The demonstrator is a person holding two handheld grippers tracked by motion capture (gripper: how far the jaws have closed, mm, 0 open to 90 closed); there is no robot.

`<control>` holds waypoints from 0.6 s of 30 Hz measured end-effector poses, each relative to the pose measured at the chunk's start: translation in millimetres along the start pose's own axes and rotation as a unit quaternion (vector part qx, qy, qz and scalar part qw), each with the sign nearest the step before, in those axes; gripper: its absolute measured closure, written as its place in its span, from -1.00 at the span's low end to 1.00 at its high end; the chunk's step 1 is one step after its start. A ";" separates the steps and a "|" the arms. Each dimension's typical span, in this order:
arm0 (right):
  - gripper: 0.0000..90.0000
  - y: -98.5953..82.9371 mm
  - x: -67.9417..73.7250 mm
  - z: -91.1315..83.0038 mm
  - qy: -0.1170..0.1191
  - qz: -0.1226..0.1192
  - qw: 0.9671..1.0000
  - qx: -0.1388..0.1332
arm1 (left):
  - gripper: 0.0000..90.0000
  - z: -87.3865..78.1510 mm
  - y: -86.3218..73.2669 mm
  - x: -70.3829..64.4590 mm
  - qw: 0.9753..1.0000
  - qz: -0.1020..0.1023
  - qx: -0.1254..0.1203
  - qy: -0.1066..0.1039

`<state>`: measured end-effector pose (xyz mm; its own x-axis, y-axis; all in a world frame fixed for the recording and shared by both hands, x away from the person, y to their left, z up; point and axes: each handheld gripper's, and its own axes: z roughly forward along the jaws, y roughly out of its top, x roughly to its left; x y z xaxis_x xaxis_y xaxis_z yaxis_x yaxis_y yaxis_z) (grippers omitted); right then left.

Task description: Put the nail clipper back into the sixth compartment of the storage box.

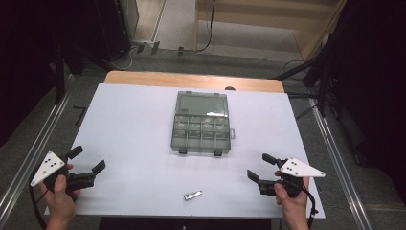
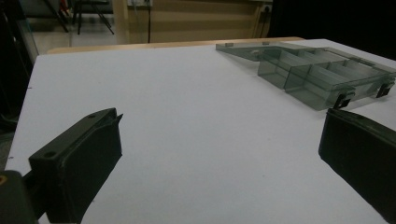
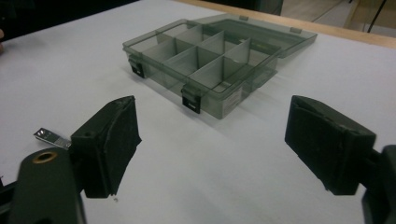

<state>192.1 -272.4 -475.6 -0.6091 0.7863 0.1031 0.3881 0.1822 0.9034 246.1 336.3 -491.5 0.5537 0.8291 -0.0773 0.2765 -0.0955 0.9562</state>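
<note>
Nearest you, a small metal clip (image 1: 193,195) lies flat between your two grippers, its long axis running left-right, just left of the right gripper (image 1: 262,167) and well apart from the left gripper (image 1: 87,159). Both sets of jaws are spread and hold nothing. Beyond them, the open compartment box (image 1: 201,124) sits mid-table (image 1: 129,124), its lid folded away from you.

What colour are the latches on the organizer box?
Black, on the translucent grey plastic organizer box; clearest in right gripper view.
</note>
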 end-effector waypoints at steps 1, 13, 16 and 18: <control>-0.56 1.7 2.6 2.2 -0.005 -0.004 1.000 0.006 | -1.00 0.0 0.0 0.0 1.000 0.000 0.000 0.000; 0.81 16.8 23.0 18.4 0.023 -0.046 0.998 0.026 | -1.00 0.7 -0.1 -0.2 1.000 0.001 0.004 -0.001; 1.00 21.6 24.2 23.0 0.034 -0.049 0.998 0.033 | -1.00 0.8 -0.1 -0.3 1.000 0.000 0.004 -0.002; 1.00 25.0 25.6 27.2 0.049 -0.050 0.997 0.044 | -1.00 0.8 -0.1 -0.3 1.000 0.000 0.004 -0.002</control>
<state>205.1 -231.6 -461.8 -0.7104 0.7014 0.0584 0.3787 0.3110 0.8717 246.6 335.6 -491.8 0.5574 0.8266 -0.0780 0.2824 -0.1004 0.9540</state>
